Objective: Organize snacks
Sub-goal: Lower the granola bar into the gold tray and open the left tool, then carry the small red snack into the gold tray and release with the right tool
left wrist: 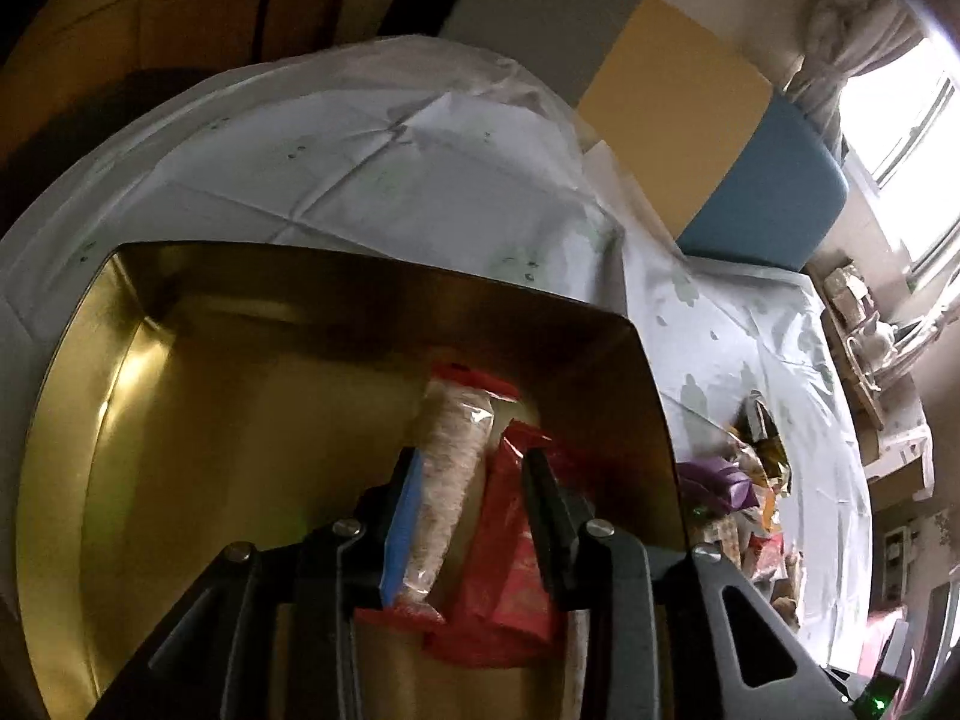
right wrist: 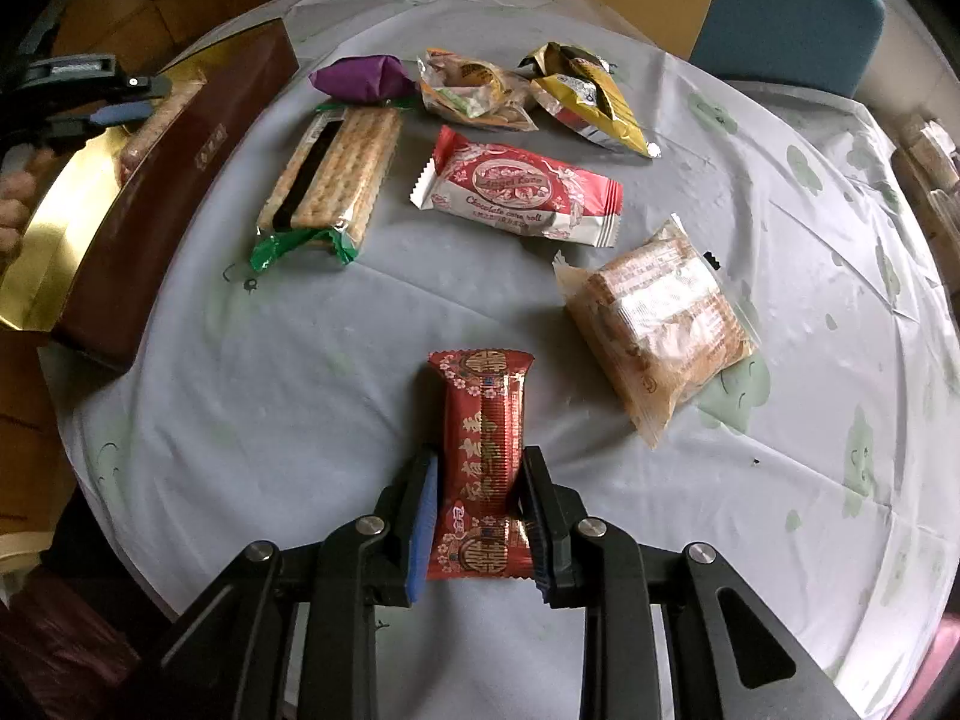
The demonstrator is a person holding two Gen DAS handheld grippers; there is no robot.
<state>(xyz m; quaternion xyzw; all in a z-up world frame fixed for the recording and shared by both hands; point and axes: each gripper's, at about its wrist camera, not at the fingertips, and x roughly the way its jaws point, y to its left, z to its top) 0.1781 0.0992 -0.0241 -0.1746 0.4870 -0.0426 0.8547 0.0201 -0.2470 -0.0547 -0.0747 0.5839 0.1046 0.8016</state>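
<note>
Two tongs: right [right wrist: 477,504] clamps red snack bar [right wrist: 483,456]; left [left wrist: 471,516] spread over gold box [left wrist: 180,420], grip unclear

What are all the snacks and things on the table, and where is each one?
Box: 1, maroon outside, gold inside, table's left edge.
Rice cracker pack: 1, clear with red ends, inside box.
Red wrapper: 1, inside box beside it.
Red-gold snack: 1, near edge.
Cracker pack: 1, green ends, by box.
Purple packet: 1, far side.
Angel Kong roll: 1, red-white, centre.
Clear biscuit pack: 1, right.
Yellow wrappers: a few, far side.
Tablecloth: 1, pale blue.
Left claw: over box.
Right claw: around red-gold snack.
</note>
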